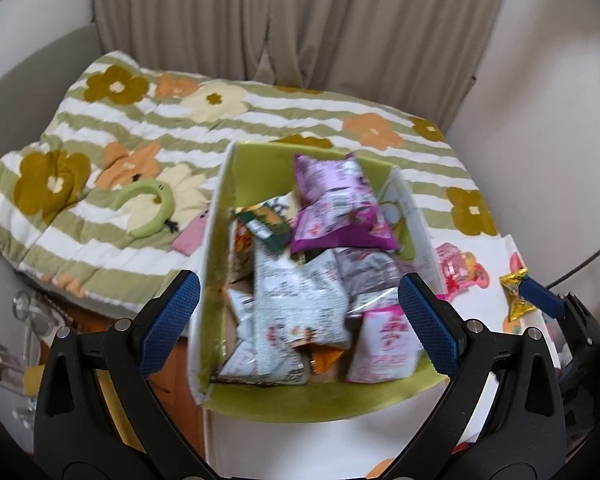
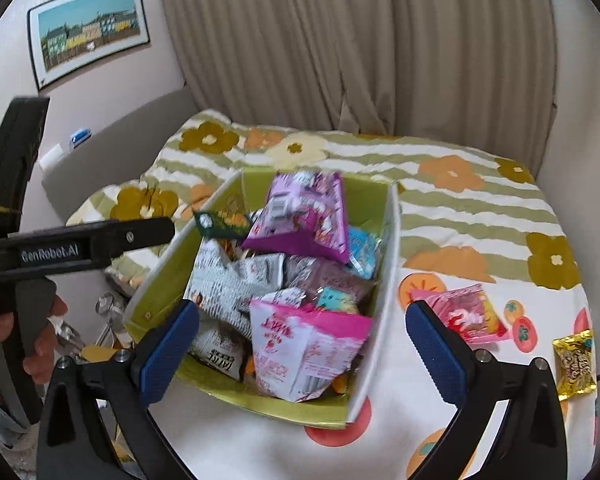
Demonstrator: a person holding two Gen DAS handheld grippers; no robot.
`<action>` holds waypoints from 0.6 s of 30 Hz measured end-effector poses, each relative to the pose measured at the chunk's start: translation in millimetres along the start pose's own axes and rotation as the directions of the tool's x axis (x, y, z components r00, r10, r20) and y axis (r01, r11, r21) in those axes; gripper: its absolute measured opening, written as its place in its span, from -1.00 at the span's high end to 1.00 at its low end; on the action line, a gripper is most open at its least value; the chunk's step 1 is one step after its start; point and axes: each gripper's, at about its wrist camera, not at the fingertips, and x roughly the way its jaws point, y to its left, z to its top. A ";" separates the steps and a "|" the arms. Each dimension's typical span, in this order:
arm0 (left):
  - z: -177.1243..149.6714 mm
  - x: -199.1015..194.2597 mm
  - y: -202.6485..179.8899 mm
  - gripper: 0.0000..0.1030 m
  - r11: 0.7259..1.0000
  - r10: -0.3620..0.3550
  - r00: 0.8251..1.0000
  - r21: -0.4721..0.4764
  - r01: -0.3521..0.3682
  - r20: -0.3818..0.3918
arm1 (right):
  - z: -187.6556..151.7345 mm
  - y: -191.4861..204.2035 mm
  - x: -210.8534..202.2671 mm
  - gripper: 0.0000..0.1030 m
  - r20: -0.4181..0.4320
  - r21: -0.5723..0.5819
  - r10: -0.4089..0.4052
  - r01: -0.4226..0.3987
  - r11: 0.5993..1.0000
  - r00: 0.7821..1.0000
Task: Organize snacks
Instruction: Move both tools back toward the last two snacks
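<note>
"GenRobot.AI" readable on left tongs [image 2: 156,232] body; packet print too blurred to read. Left tongs [image 1: 298,320] open, empty. Right tongs [image 2: 302,346] open wide, nothing between pads. Green box [image 2: 156,296] full of snack packets [image 2: 300,344], at surface's far edge against floral quilt [image 1: 112,152]. Pink packet [image 2: 466,316], gold candy [image 2: 574,360] lie right of box on fruit-print cloth [image 2: 380,452]. Beige curtain [image 2: 340,40], framed picture [image 2: 90,30] behind.

The print on the snack packets [image 2: 300,276] is blurred and cannot be read. The lower packets in the green box [image 1: 260,160] are covered by the upper ones. The gold candy [image 1: 514,292] is partly hidden behind a blue pad. The hand [image 2: 40,340] is cut off by the picture's edge.
</note>
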 end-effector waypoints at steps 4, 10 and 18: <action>8.7 -6.5 -28.6 -0.92 0.999 -0.025 0.999 0.045 0.024 0.024 | 7.2 -19.8 -23.3 -1.00 0.042 0.038 -0.039 0.037 0.999 0.998; 18.1 -5.5 -81.7 -0.92 0.994 -0.068 0.997 0.093 0.064 0.040 | 11.4 -60.8 -51.7 -1.00 0.082 0.088 -0.102 0.095 0.992 0.991; 18.7 17.9 -174.2 -0.92 0.987 -0.114 0.993 0.119 0.110 0.026 | 3.8 -138.4 -83.1 -1.00 0.070 0.137 -0.215 0.204 0.969 0.974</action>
